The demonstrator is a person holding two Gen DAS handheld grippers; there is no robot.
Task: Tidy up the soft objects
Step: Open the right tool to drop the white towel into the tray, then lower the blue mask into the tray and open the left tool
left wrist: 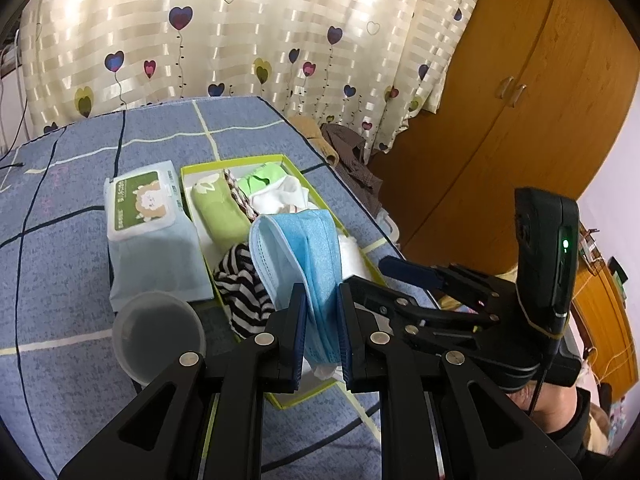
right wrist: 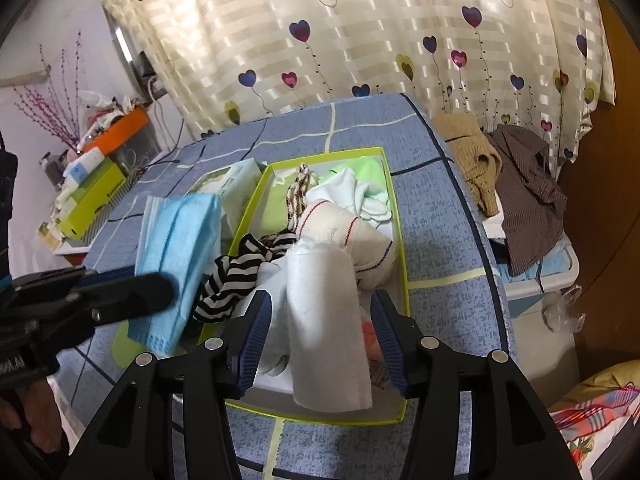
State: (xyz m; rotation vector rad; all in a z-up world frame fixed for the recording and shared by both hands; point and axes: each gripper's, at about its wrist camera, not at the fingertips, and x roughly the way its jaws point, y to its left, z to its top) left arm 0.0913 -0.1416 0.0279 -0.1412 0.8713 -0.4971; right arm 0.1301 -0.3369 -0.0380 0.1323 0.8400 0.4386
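The black left gripper (left wrist: 323,332) with blue finger pads (left wrist: 300,332) points forward, its jaws closed tight on a pale blue pleated face mask (left wrist: 296,248). To its right, the black right gripper (right wrist: 322,344) points forward with jaws spread wide apart.

The shallow yellow-green cardboard box (right wrist: 394,240) is packed with rolled socks and cloths, leaving little room inside. A white wet-wipe packet (left wrist: 148,232) lies just beside its left wall, a clear plastic cup (left wrist: 158,336) nearer. Blue checked tablecloth (right wrist: 440,248) to its right lies open.
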